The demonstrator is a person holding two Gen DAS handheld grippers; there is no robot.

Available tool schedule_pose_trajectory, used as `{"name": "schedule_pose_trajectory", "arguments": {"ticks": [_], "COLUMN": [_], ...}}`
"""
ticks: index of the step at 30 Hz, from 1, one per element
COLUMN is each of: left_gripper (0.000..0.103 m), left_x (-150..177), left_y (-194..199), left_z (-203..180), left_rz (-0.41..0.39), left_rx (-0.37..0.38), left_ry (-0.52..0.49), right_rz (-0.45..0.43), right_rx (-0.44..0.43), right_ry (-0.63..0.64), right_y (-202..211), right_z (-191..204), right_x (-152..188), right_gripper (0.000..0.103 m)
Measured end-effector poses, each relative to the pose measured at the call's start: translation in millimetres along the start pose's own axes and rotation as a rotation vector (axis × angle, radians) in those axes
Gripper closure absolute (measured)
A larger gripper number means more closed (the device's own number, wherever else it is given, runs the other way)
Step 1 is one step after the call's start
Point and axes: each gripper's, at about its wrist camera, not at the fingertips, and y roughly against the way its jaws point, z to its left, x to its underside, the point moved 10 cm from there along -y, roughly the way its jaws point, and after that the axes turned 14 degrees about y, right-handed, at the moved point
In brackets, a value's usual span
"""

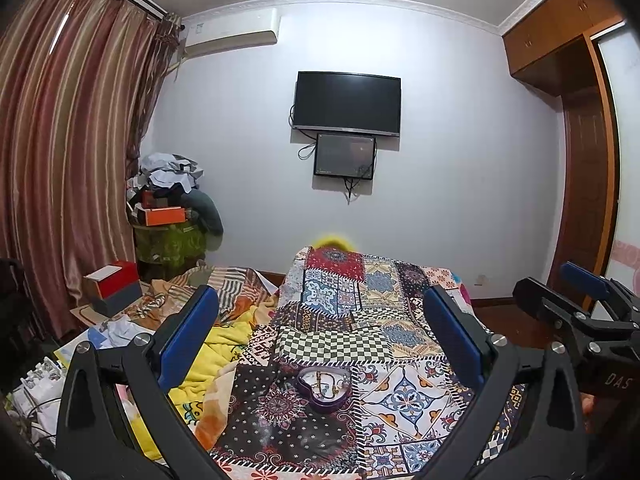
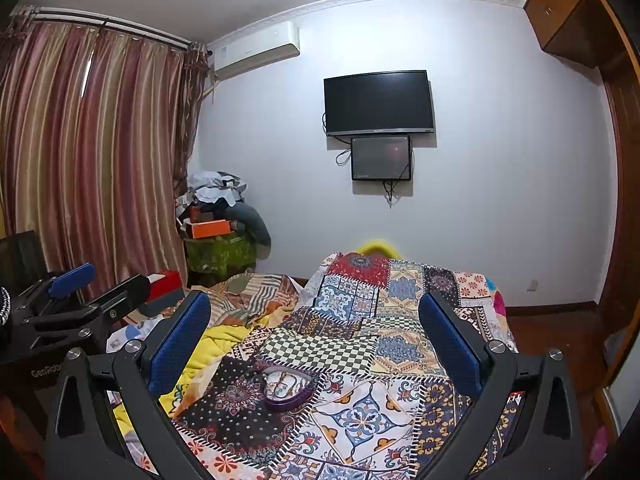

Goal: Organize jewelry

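Observation:
A purple heart-shaped jewelry box (image 1: pixel 325 389) lies open on the patchwork quilt (image 1: pixel 404 392), with gold chains and small pieces inside. My left gripper (image 1: pixel 320 336) hovers above and short of it, open, blue pads wide apart and nothing between them. At the right edge of that view my right gripper (image 1: pixel 556 286) is alongside. In the right wrist view the same box (image 2: pixel 286 389) sits low and left of centre on the quilt (image 2: pixel 360 412). My right gripper (image 2: pixel 314 338) is open and empty above it. The left gripper (image 2: pixel 100 282) shows at the far left.
A crumpled yellow blanket (image 1: pixel 218 356) lies left of the quilt. A red and grey box (image 1: pixel 114 288) sits at the bed's left side, and papers are strewn near it. A clothes pile with an orange box (image 1: pixel 166 214) stands in the corner. Curtains hang left, a wardrobe (image 1: pixel 580 184) stands right.

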Motion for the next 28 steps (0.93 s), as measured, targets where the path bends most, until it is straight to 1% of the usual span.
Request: {"name": "schedule_pose_trajectory", "arguments": {"ticks": [15, 28], "left_gripper": [0.001, 0.001], "left_x": [-0.1, 2.1], "left_y": [1.5, -1.3], "left_z": [-1.7, -7.1], "left_rz": [0.005, 0.005], "left_rx": [0.003, 0.008], "left_ry": [0.004, -0.017], "right_rz": [0.007, 0.014], "right_rx": [-0.002, -0.007], "right_ry": [-0.012, -0.031], "right_y": [-2.6, -5.9], "right_z": [-2.9, -7.3], "right_x": [1.1, 6.2], "right_gripper": [0.0, 0.0]}}
